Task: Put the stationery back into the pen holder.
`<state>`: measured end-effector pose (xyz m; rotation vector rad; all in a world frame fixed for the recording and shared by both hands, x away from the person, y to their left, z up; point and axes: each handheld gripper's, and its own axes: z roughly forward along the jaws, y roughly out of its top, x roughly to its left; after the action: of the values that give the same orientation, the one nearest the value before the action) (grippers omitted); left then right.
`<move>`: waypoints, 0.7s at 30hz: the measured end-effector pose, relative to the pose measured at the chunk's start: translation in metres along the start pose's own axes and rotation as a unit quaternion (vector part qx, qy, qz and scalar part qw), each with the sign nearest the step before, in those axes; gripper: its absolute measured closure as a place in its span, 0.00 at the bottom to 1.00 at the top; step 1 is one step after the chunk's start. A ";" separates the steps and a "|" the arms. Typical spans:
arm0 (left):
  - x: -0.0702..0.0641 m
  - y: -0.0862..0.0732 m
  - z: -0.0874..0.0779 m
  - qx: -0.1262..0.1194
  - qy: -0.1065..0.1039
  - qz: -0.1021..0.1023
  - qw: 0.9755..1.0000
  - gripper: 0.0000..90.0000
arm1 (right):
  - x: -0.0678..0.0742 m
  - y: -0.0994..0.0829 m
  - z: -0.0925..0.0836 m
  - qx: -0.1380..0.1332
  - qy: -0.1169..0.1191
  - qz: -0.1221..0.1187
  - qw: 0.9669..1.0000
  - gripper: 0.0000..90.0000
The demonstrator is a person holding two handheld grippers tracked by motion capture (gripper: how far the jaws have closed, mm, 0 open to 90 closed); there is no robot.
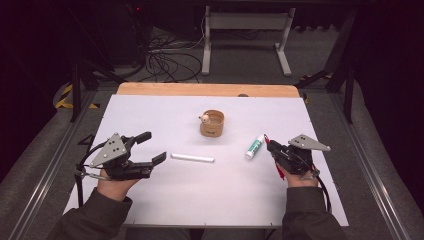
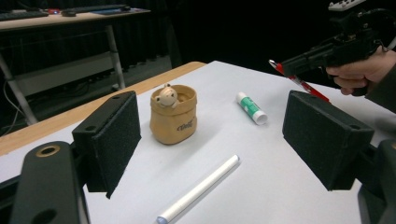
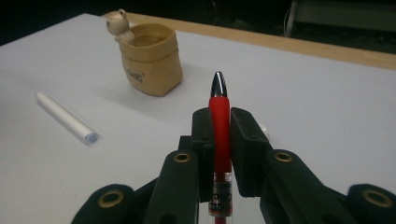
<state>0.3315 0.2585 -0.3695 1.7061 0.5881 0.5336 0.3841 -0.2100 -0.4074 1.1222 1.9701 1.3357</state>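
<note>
You held a gripper in each hand over a white table (image 1: 150, 200), seen from above. Your right gripper (image 1: 268, 143), at the right side of the table, was clamped shut on a red pen (image 3: 220, 126); in the right gripper view the pen stood between the two black pads, its silver tip poking out past them, raised off the table. Your left gripper (image 1: 151, 148), at the left side, had its jaws spread wide with nothing between them, hovering just above the surface.

Between your two hands lay a white tube-shaped stick (image 1: 192, 158), flat on the table, near the left gripper's tips. A glue stick with a green label (image 1: 254, 146) lay flat just beside the right gripper. Farther from you, near the middle of the table, stood a small tan pouch (image 1: 212, 124), upright, with a little bear figure (image 2: 166, 96) peeking over its rim.
</note>
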 end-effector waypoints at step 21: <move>-0.032 -0.002 0.053 0.000 -0.064 0.000 0.998 0.23 | 0.016 0.010 -0.010 -0.076 0.026 -0.008 0.997 0.90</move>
<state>0.3403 0.1995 -0.3837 1.7264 0.4963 0.4202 0.3716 -0.1999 -0.3932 1.0068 1.8743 1.4928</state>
